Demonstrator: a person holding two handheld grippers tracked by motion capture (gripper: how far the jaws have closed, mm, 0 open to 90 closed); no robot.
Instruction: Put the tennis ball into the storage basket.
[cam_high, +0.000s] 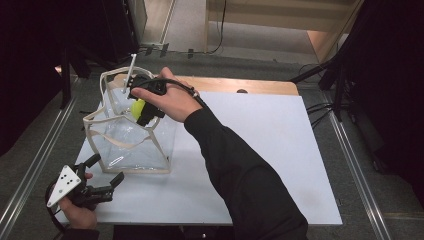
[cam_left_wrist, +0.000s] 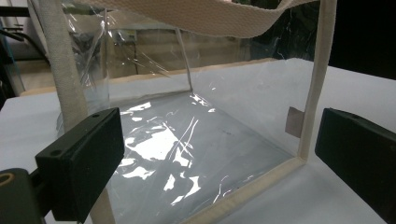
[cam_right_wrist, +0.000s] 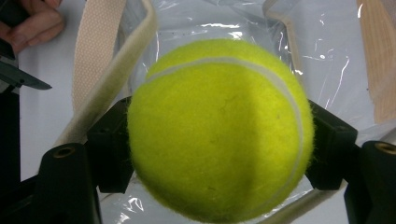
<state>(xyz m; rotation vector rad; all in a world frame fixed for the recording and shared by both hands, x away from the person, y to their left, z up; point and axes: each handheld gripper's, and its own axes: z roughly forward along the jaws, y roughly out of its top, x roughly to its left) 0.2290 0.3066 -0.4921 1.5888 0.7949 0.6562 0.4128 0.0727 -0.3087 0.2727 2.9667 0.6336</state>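
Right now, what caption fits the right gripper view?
Yellow tennis ball gripped between black jaws above the clear bag.

The bag (cam_high: 131, 145) mouth stands open, a slack handle strap (cam_high: 125, 143) drooping across it.

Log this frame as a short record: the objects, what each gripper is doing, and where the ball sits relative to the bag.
surface: white table
container: clear plastic bag with cream fabric trim, standing open
ball: yellow tennis ball, held above the bag's open top
right gripper: right gripper, shut on the tennis ball
left gripper: left gripper, open, at the bag's near corner, holding nothing
bag contents: none visible
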